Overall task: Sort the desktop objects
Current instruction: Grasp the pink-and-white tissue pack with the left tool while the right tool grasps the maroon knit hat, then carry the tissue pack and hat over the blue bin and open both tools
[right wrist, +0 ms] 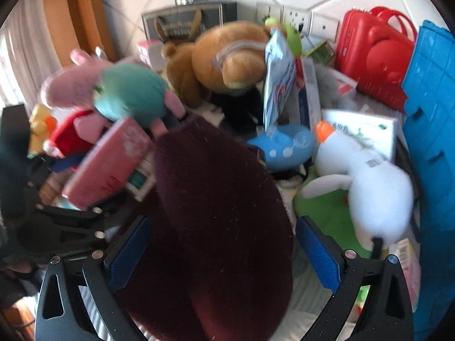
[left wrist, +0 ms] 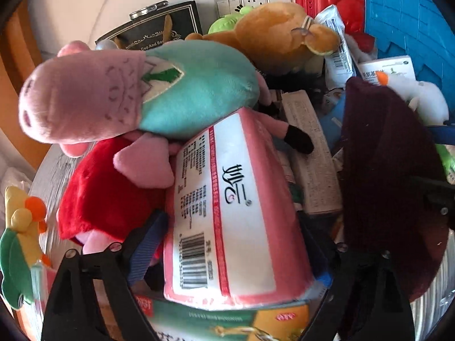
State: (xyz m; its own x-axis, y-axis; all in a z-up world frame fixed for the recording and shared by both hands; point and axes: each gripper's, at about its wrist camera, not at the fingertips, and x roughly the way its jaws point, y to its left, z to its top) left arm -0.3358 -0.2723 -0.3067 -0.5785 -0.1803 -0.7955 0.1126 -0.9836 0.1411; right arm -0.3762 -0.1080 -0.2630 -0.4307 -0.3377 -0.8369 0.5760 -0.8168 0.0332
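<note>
A pink tissue pack with a white label and barcode lies on the pile between the fingers of my left gripper. The jaws stand wide, with a dark gap between the left blue pad and the pack, so the gripper is open. In the right wrist view the pack is at the left, above the left gripper's black frame. My right gripper is shut on a dark maroon fuzzy piece, like a hat or cushion. That piece fills the gap between its blue pads and stands up at the right of the left wrist view.
The heap holds a pink pig plush in teal, another in red, a brown bear, a white duck plush and a blue plush. Along the back stand a black gift box, a red case and a blue crate. A green box lies under the pack.
</note>
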